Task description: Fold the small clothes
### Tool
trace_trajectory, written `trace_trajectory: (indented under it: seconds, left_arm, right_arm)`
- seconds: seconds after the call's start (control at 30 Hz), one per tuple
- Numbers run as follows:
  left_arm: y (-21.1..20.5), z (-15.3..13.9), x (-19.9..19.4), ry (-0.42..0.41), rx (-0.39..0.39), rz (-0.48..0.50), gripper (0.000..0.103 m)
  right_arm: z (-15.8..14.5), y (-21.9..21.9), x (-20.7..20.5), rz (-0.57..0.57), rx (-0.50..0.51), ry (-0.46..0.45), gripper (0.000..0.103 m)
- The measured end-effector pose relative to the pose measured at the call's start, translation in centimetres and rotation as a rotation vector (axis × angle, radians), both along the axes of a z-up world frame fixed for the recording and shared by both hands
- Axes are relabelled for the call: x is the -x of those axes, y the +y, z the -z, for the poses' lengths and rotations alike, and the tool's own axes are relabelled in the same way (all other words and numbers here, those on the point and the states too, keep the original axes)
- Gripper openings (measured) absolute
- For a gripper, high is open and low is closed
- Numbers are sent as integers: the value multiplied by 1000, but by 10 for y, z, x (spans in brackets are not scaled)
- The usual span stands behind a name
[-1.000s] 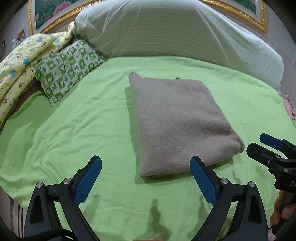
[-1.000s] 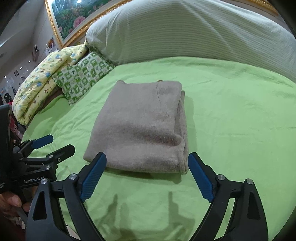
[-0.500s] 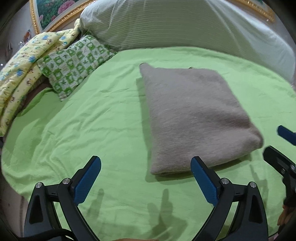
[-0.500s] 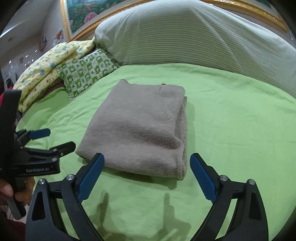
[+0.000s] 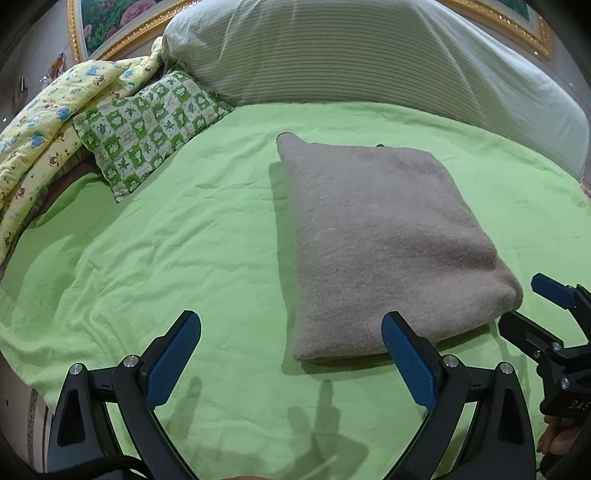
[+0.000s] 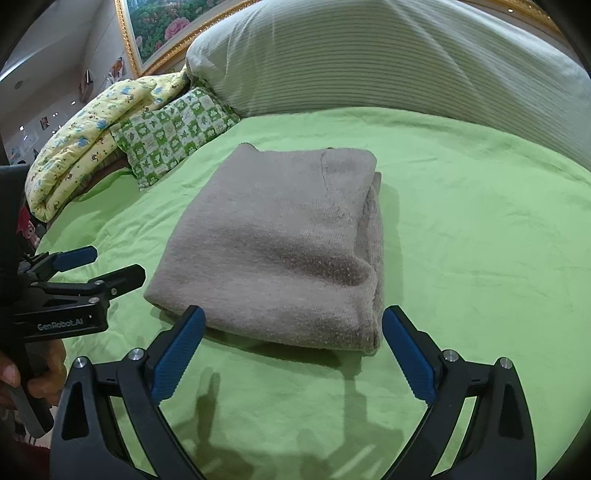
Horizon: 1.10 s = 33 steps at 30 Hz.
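A folded grey-beige knit garment (image 5: 380, 236) lies flat on the green sheet, its thick folded edge nearest to me. My left gripper (image 5: 290, 319) hovers open just before the garment's near left corner, nothing between its blue pads. My right gripper (image 6: 293, 312) is open too, its fingers straddling the near edge of the garment (image 6: 280, 236) without pressing on it. Each gripper also shows in the other's view: the right gripper (image 5: 546, 306) at the far right, the left gripper (image 6: 107, 266) at the far left, held by a hand.
The green sheet (image 5: 166, 240) covers the bed. At the head lie a large striped pillow (image 5: 351, 48), a small green checked pillow (image 5: 147, 122) and a yellow printed quilt (image 5: 40, 122). A gold-framed picture (image 6: 155, 29) hangs behind. The bed's edge runs below the left gripper.
The right gripper has sunk slightly toward the garment's near edge, which now looks larger between its fingers. The left gripper has tilted a little. The garment has not moved.
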<state>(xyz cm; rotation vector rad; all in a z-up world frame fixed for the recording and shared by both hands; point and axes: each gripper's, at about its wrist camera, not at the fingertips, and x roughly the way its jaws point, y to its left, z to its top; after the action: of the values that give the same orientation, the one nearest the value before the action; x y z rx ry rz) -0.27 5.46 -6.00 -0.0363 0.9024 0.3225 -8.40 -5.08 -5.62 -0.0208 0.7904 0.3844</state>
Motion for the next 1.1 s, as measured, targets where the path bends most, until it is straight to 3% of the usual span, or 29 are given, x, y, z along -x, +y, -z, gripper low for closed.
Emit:
trace_trajectory:
  seconds: [1.1]
  left_arm:
    - [10, 5, -21, 16, 23, 2, 99]
  right_arm:
    - [0, 11, -25, -8, 11, 4, 97]
